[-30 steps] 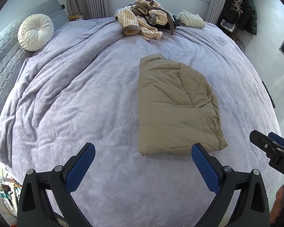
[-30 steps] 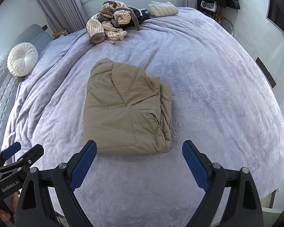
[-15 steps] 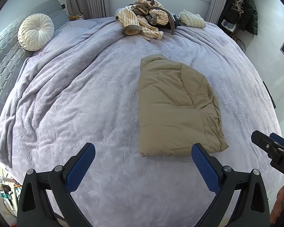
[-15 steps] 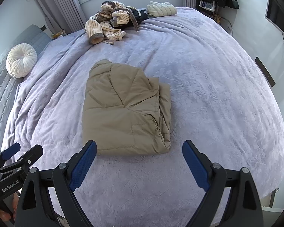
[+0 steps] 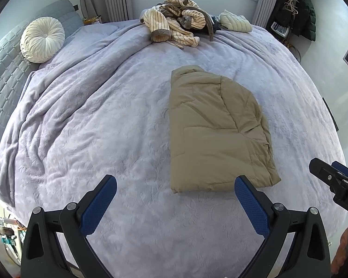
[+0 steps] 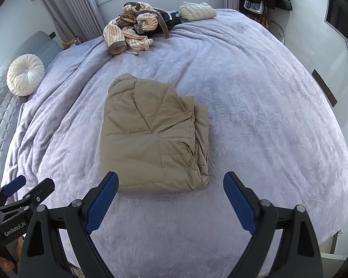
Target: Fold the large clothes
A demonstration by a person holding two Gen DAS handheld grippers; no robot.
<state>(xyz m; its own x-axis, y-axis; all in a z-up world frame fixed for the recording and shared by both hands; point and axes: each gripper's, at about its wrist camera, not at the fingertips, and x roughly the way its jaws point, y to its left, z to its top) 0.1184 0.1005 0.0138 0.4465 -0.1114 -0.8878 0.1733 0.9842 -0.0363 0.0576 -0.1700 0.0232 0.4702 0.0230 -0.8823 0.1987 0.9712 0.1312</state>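
Observation:
A tan padded jacket [image 5: 215, 134] lies folded into a rough rectangle in the middle of the lilac bedspread [image 5: 92, 125]. From the right wrist view the folded jacket [image 6: 153, 139] shows its layered edges on the right side. My left gripper [image 5: 175, 199] hovers open above the near part of the bed, just short of the jacket's near edge, with nothing between its blue pads. My right gripper [image 6: 170, 197] is open too, over the jacket's near edge and holding nothing. Each gripper shows at the edge of the other's view.
A heap of striped cream and brown clothes [image 5: 176, 25] lies at the far side of the bed beside a folded pale quilted garment [image 5: 235, 22]. A round white cushion [image 5: 41, 39] leans on the grey headboard at left. Dark coats [image 5: 299, 7] hang at the far right.
Both grippers have stayed open and drifted only slightly; the jacket lies as it did.

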